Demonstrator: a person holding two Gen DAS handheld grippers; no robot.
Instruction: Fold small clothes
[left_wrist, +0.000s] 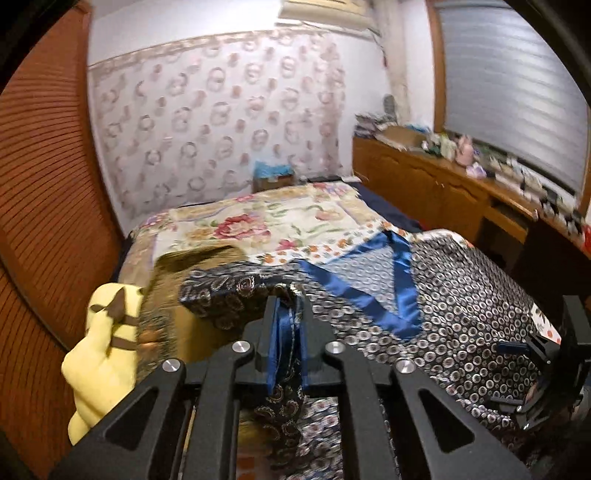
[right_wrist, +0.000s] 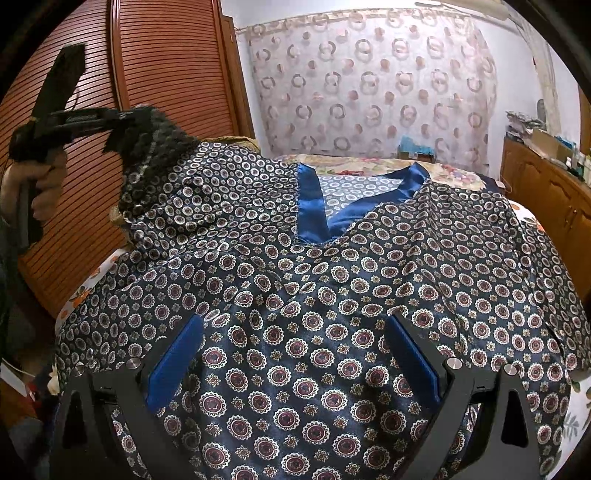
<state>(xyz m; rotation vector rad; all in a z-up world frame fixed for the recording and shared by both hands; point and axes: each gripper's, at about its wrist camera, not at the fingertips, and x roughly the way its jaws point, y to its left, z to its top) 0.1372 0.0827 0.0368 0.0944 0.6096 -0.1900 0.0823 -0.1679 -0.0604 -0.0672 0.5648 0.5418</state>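
A dark blue satin top (right_wrist: 332, 295) with a circle print and a blue V-neck trim (right_wrist: 314, 206) lies spread on the bed. My left gripper (left_wrist: 286, 314) is shut on the top's left sleeve (left_wrist: 229, 291) and holds it lifted off the bed; it also shows in the right wrist view (right_wrist: 122, 136) at the upper left, with the sleeve bunched in it. My right gripper (right_wrist: 295, 332) is open, low over the top's lower front, with the cloth between its blue pads (right_wrist: 177, 362). It appears in the left wrist view (left_wrist: 546, 369) at the right edge.
The bed has a floral cover (left_wrist: 258, 221). A yellow plush toy (left_wrist: 99, 350) lies at the bed's left edge beside a brown slatted wardrobe (left_wrist: 44, 184). A wooden cabinet (left_wrist: 443, 184) with clutter runs along the right under a window.
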